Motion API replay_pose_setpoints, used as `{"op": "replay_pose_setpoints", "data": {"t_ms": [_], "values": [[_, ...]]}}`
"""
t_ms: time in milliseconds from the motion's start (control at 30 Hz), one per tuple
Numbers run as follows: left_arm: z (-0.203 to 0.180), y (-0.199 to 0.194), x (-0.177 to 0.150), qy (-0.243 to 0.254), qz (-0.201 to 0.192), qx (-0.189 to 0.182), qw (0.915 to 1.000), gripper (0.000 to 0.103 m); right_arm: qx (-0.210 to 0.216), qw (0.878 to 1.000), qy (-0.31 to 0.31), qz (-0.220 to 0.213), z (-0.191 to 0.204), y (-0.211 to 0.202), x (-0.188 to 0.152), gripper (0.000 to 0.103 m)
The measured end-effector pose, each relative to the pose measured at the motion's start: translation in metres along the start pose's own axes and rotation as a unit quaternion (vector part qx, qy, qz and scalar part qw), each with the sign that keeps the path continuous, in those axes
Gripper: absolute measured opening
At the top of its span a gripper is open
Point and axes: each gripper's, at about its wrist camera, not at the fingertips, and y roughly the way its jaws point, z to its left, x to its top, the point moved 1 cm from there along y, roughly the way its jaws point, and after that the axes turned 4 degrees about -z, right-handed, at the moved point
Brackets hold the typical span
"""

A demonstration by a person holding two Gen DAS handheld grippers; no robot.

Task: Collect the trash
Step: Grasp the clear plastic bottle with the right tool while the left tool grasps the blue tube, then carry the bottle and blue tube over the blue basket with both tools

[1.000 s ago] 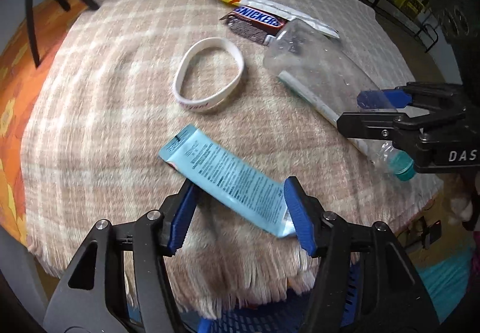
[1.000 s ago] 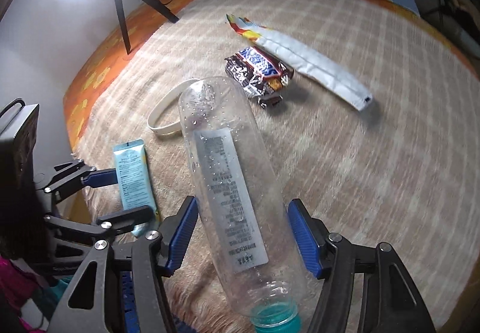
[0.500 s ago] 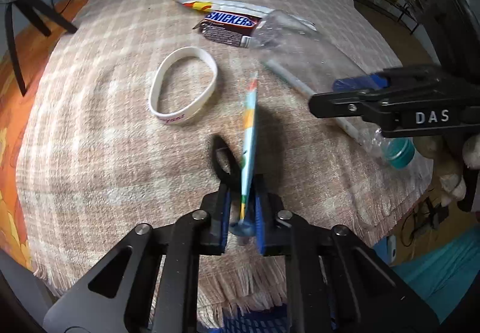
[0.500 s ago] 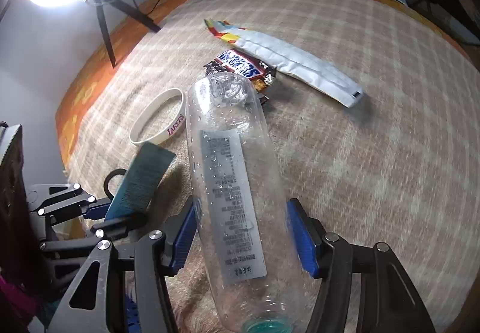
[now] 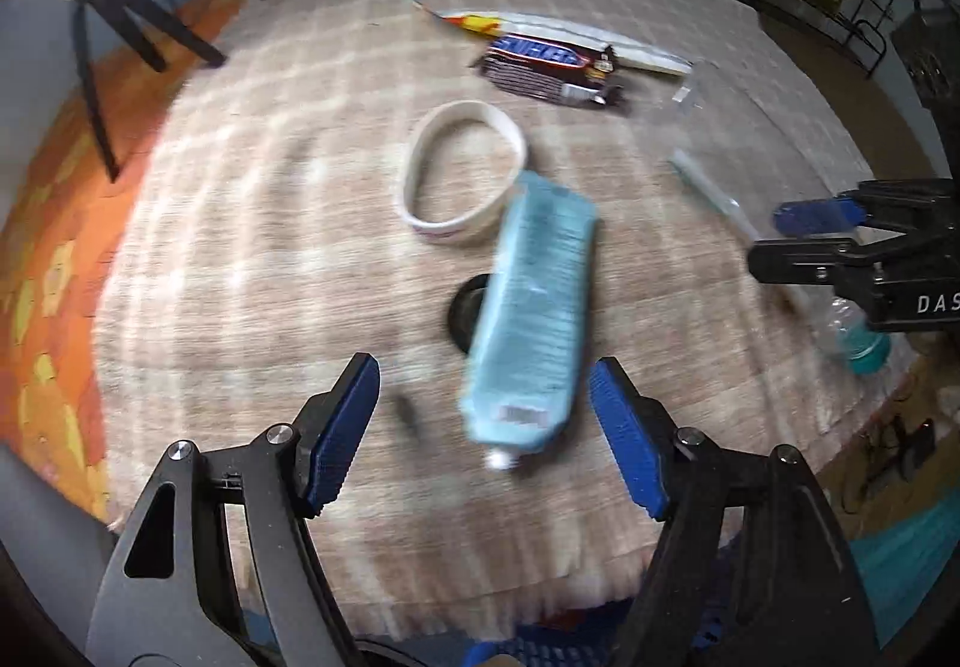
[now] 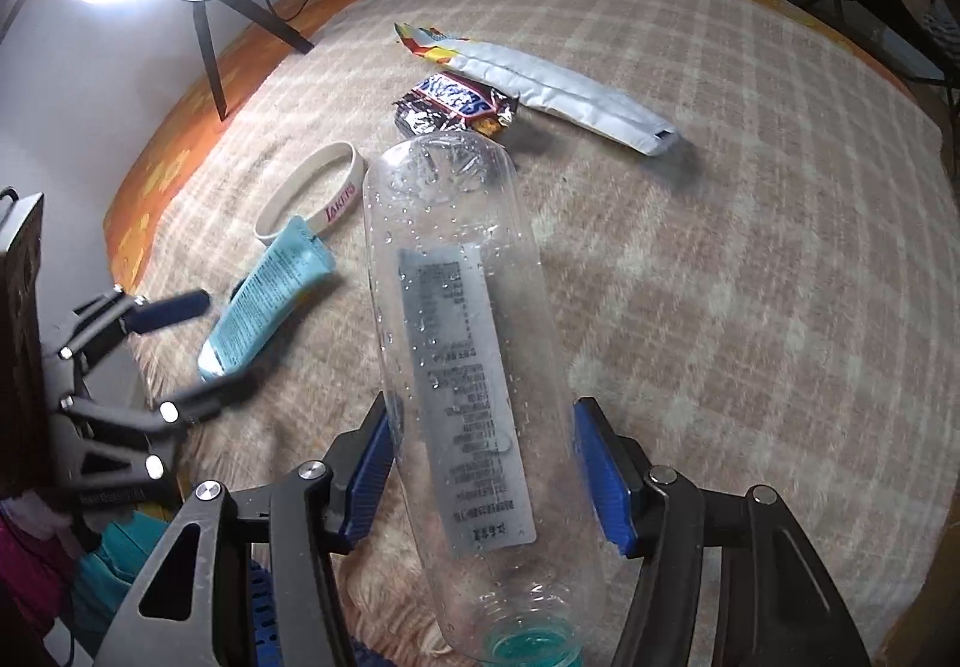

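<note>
My right gripper [image 6: 483,463] is shut on a clear plastic bottle [image 6: 462,343] with a teal cap, held lengthwise above the checked blanket. My left gripper [image 5: 483,427] is open; a light-blue tube [image 5: 531,325] sits between its spread fingers, blurred, free of both pads. The tube also shows in the right wrist view [image 6: 264,301], beside the left gripper [image 6: 198,343]. A Snickers wrapper [image 6: 456,105] and a long white wrapper [image 6: 558,87] lie further back. The right gripper shows in the left wrist view [image 5: 822,238].
A white wristband [image 5: 465,172] lies past the tube. A small black ring [image 5: 465,307] lies under the tube. A ring light on a black tripod [image 6: 204,18] stands at the back left. The blanket's fringed edge [image 5: 480,577] is just below the left gripper.
The left gripper held the tube edge-on half a second ago; now its jaws have opened and the tube is loose between them. The right gripper still holds the bottle.
</note>
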Motion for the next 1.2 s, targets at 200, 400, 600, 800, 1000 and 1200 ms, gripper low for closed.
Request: {"op": "replay_pose_setpoints", "data": {"t_ms": [200, 400, 600, 800, 1000, 1200], "values": [[-0.008, -0.017, -0.003, 0.04, -0.027, 0.007, 0.9988, 0.075, 0.0, 1.0, 0.006, 0.0, -0.002, -0.004, -0.003, 0.061], [-0.046, -0.004, 0.005, 0.117, -0.02, 0.026, 0.9926, 0.074, -0.001, 1.0, 0.013, 0.0, -0.001, -0.002, 0.0, 0.061], [-0.042, 0.012, 0.012, 0.105, -0.006, 0.026, 0.9941, 0.046, 0.0, 1.0, 0.017, 0.003, -0.003, 0.0, 0.004, 0.063], [-0.032, 0.011, 0.015, 0.077, -0.01, 0.008, 0.9969, 0.037, -0.011, 1.0, 0.008, 0.0, 0.002, 0.004, 0.006, 0.06], [-0.025, -0.007, 0.014, 0.048, -0.019, -0.023, 0.9984, 0.037, -0.009, 1.0, 0.011, -0.008, 0.002, 0.001, 0.005, 0.057], [-0.01, -0.027, 0.015, 0.013, -0.034, -0.05, 0.9981, 0.037, 0.007, 0.999, 0.03, -0.028, 0.0, -0.013, 0.001, 0.056]]}}
